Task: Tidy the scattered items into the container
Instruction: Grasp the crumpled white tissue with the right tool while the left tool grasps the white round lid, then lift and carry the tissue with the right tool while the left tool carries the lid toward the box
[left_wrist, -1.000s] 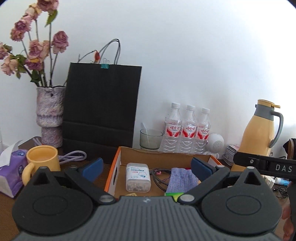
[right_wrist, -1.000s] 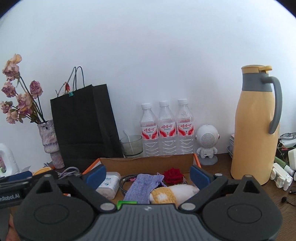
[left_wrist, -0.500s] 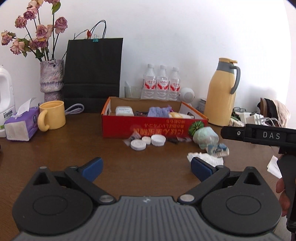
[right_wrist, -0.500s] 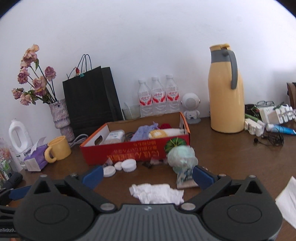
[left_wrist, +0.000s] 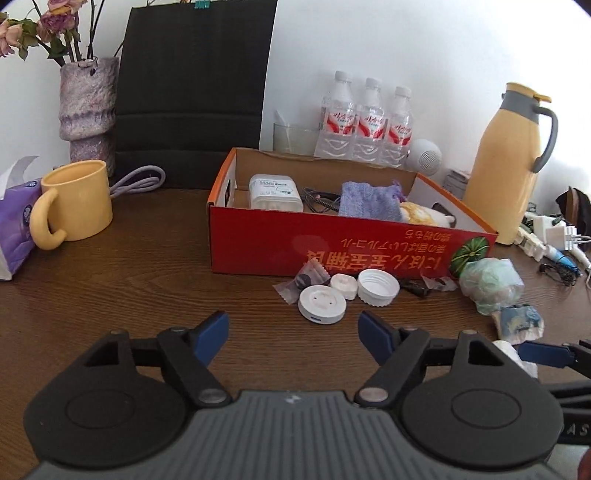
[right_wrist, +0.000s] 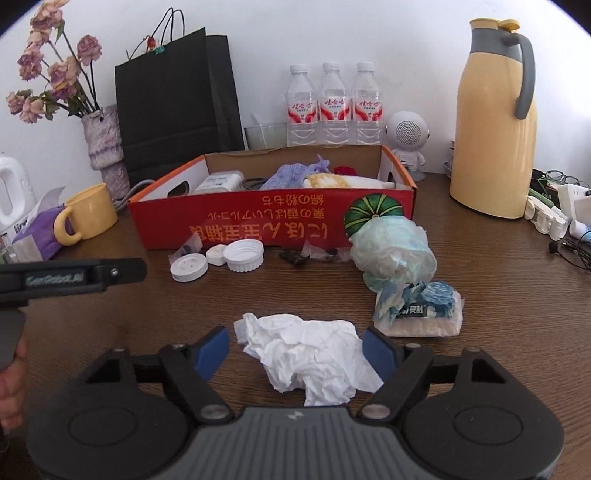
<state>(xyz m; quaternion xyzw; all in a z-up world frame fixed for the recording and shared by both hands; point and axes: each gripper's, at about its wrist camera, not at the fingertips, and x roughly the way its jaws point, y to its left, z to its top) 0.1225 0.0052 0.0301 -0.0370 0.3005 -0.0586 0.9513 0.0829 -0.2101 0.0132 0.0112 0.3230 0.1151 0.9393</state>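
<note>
Both grippers seen partly closed after just closing, right gripper set around tissue on table, left gripper empty, near white cap, box behind.

Each view looks forward and somewhat downward along its own hand-held gripper, low over the brown surface, facing the white back wall. The left view sits left of the right one, nearer the red box. Both share the box, the white caps and the yellow jug.
</note>
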